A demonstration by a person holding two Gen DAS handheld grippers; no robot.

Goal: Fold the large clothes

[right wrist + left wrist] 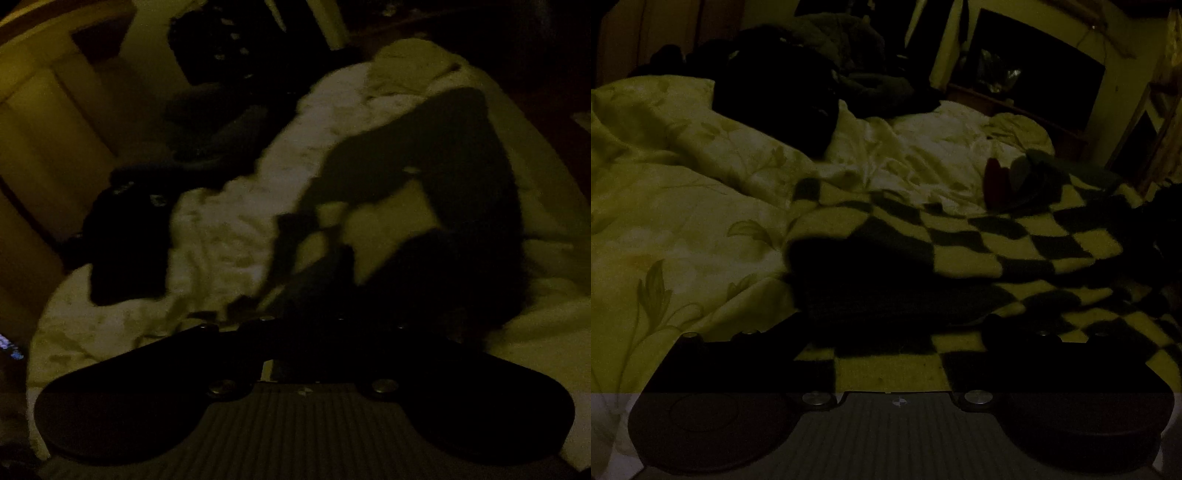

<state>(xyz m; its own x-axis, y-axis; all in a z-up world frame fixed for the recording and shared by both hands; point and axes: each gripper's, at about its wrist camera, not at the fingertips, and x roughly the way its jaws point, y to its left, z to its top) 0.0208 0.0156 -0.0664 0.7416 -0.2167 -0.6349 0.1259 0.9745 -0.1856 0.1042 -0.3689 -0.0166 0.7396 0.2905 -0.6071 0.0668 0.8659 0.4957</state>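
A large garment with a black and pale checkerboard pattern [960, 240] lies spread on the bed, reaching from the middle to the right. My left gripper [892, 354] is open, its fingers wide apart, low over the garment's near edge with checkered cloth between them. In the right wrist view the scene is very dark and blurred. My right gripper [306, 332] has its fingers close together, and dark cloth of the garment [443, 177] hangs or stretches away from the tips; the grip itself is lost in the dark.
A pale floral duvet [683, 206] covers the bed on the left. A heap of dark clothes [783, 92] sits at the back. A small red thing [995, 181] lies on the bedding. A dark cabinet [1034, 66] stands beyond the bed.
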